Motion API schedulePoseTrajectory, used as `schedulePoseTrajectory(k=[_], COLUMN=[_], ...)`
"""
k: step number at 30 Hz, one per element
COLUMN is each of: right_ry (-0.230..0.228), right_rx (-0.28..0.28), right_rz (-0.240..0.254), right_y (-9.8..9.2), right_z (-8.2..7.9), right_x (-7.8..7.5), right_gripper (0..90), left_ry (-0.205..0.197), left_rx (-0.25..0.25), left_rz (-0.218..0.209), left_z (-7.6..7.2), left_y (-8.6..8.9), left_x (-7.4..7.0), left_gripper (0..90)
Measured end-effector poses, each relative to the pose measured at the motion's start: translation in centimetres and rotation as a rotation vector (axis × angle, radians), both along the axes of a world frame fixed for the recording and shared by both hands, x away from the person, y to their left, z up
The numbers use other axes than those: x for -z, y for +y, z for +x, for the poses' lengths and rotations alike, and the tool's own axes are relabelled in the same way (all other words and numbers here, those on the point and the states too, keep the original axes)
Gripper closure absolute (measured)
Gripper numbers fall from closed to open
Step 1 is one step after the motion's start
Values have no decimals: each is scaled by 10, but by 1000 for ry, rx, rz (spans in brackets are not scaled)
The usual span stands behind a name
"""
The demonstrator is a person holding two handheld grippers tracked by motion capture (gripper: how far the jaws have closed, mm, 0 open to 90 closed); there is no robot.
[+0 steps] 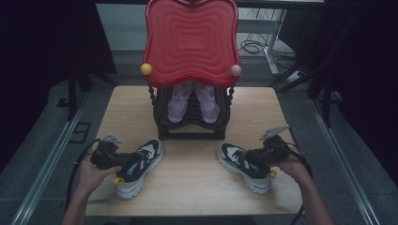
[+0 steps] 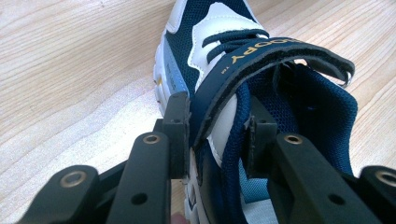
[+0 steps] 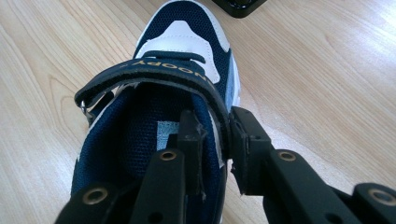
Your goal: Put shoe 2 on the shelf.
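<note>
Two navy-and-white strap shoes lie on the wooden table [image 1: 197,187]. The left shoe [image 1: 143,164] [image 2: 210,37] points up and right, and my left gripper [image 1: 127,162] [image 2: 217,133] straddles its side wall at the collar: one jaw outside, one inside the opening, pads against the wall and strap. The right shoe [image 1: 237,159] [image 3: 182,51] points up and left. My right gripper [image 1: 252,157] [image 3: 215,136] grips its side wall the same way, one jaw inside the shoe and the other outside. Both shoes rest on the table.
A black shoe rack [image 1: 190,126] stands at the table's far middle under a red wavy top [image 1: 190,37], with a pair of lilac shoes [image 1: 193,101] on its shelf. A yellow ball [image 1: 146,69] and a pink ball [image 1: 235,70] sit at the top's corners.
</note>
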State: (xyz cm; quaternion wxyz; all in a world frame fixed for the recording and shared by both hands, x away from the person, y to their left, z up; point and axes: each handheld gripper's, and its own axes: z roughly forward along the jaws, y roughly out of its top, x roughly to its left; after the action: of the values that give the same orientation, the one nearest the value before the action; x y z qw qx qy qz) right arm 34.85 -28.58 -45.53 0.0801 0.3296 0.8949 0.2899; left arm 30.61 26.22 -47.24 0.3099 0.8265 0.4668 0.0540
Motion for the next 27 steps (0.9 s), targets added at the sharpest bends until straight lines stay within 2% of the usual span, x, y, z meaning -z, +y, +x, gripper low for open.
schedulePoseTrajectory(k=[5,8,18,27], right_ry=[-8,-13,-24,-53], right_rx=[7,17,66,107], right_rz=[0,18,156,286], right_y=[0,-3,-24,-38], right_z=[-2,-3,-15,-29], right_x=[0,0,4,4], right_gripper=[763,764,766,766], left_ry=[-22,-37,-78,-112], left_rx=[-16,-24,-46,-62], left_rz=[5,-17,-116,-177], left_z=[-2,-5,-15,-26], left_y=[1,3,10,14], left_x=[-1,-3,-9,-12], left_gripper=[701,704,706,707])
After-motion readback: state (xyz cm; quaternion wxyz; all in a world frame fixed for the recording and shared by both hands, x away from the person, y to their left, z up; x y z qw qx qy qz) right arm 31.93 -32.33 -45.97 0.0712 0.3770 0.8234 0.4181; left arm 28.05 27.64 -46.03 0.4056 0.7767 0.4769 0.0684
